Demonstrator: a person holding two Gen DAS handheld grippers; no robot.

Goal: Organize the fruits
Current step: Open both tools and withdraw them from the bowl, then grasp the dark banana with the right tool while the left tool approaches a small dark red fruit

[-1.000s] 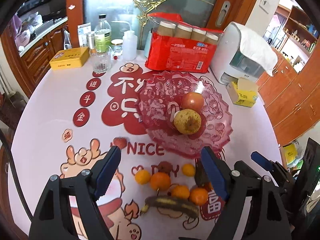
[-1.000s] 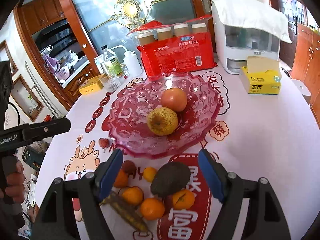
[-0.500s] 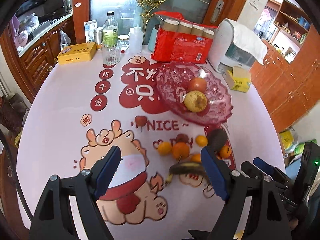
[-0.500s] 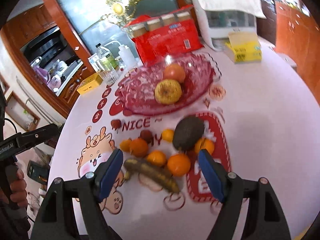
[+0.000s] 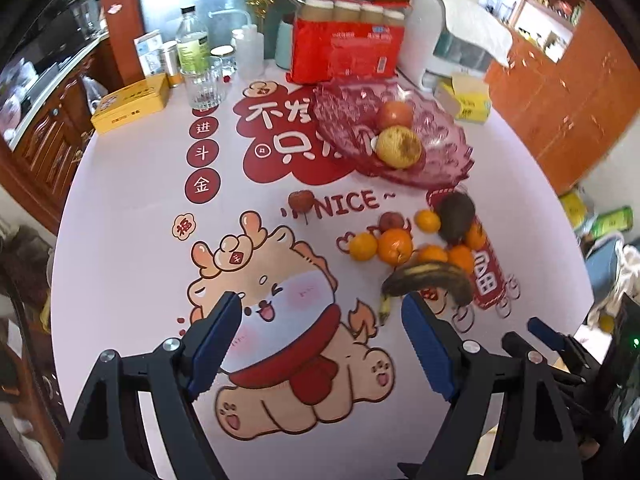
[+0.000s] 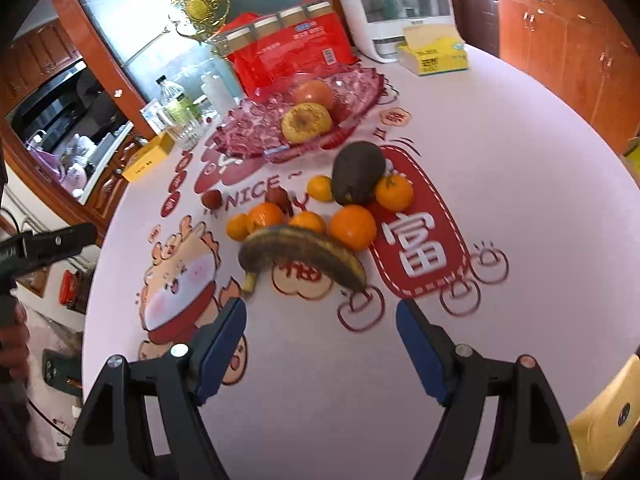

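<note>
A pink glass fruit bowl [image 5: 448, 148] [image 6: 248, 136] holds a yellow pear [image 5: 399, 147] [image 6: 306, 122] and a red apple [image 5: 395, 114] [image 6: 315, 94]. In front of it on the table lie several oranges [image 5: 395, 243] [image 6: 353, 226], a dark avocado [image 5: 456, 216] [image 6: 358, 174], a blackened banana [image 5: 428, 280] [image 6: 300, 254] and small red fruits [image 5: 299, 200] [image 6: 211, 199]. My left gripper [image 5: 320, 338] is open and empty, left of the banana. My right gripper [image 6: 320, 340] is open and empty, just short of the banana.
A red pack of paper cups [image 5: 346, 54] [image 6: 288, 50], bottles and a glass [image 5: 204, 88], a yellow tin [image 5: 130, 102], a white appliance [image 5: 448, 40] and a yellow tissue box [image 6: 434, 54] line the table's back. The table edge curves at both sides.
Both grippers have pulled back and risen from the bowl, so the loose fruit now lies ahead of the fingers. Both stay open. No fruit has moved.
</note>
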